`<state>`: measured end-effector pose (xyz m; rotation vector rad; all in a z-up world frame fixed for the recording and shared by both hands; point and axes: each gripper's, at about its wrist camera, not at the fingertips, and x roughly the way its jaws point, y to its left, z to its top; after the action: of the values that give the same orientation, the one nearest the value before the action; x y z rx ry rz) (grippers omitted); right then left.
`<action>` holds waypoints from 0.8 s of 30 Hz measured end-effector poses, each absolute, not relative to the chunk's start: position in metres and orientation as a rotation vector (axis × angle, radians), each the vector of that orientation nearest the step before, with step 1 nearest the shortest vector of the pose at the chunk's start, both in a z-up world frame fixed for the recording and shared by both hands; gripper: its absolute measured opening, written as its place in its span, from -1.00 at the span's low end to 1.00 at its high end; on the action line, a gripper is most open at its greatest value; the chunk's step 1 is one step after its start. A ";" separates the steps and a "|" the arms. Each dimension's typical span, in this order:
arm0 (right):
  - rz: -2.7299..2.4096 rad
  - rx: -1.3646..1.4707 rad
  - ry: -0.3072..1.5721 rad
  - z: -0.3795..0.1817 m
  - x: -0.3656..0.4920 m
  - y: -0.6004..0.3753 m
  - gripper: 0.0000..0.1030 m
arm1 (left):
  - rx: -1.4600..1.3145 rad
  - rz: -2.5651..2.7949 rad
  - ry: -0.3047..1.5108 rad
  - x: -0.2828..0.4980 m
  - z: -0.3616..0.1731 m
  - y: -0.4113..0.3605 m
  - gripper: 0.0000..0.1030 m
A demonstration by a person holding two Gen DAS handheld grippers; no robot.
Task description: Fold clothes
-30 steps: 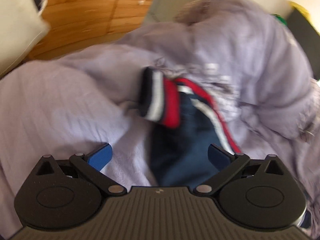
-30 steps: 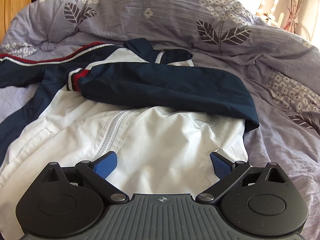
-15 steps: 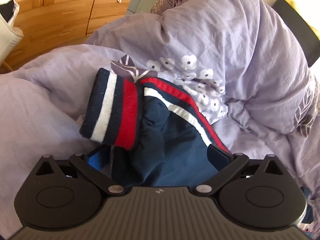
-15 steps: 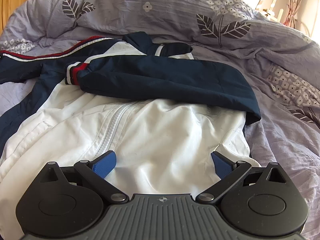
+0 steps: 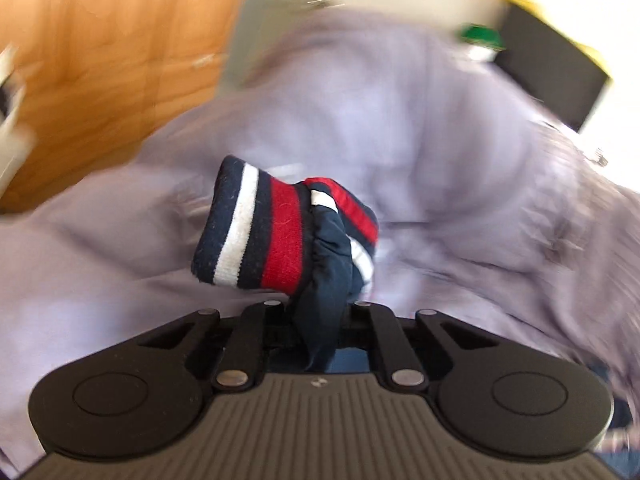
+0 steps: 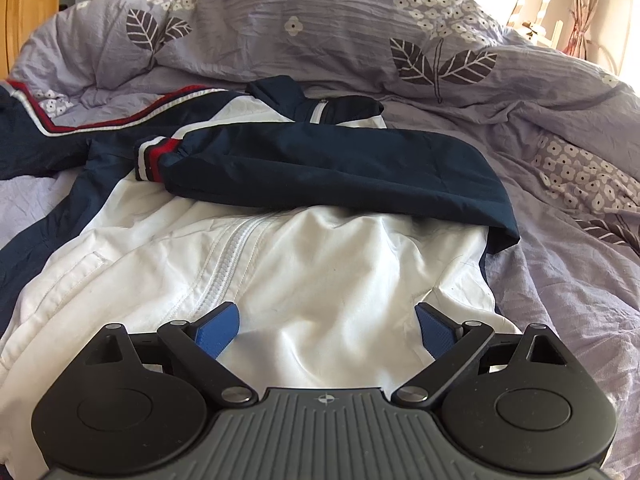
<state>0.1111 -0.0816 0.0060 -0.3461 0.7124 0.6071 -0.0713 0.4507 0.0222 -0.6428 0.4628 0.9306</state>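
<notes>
You have lilac duvet (image 6: 328,24) with leaf and flower print bunched across bed. Wooden wardrobe (image 5: 104,60) stands beyond, blurred in left view. Pink curtain (image 6: 580,8) hangs far right, bright daylight behind it.

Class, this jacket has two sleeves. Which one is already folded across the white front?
The sleeve lying flat across the chest, its striped cuff on the white. The other sleeve is pinched in the left gripper.

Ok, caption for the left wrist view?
Left hand-held gripper shut on the jacket's navy sleeve, striped cuff above the lilac duvet.
</notes>
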 end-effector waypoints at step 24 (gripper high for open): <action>0.604 -0.053 0.700 0.011 0.122 -0.127 0.71 | -0.398 0.087 0.740 0.179 0.012 0.168 0.32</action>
<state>0.1223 -0.1273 0.0106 -0.0526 0.7003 0.6042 0.1787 0.1684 0.0117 -0.3981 0.7396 0.0868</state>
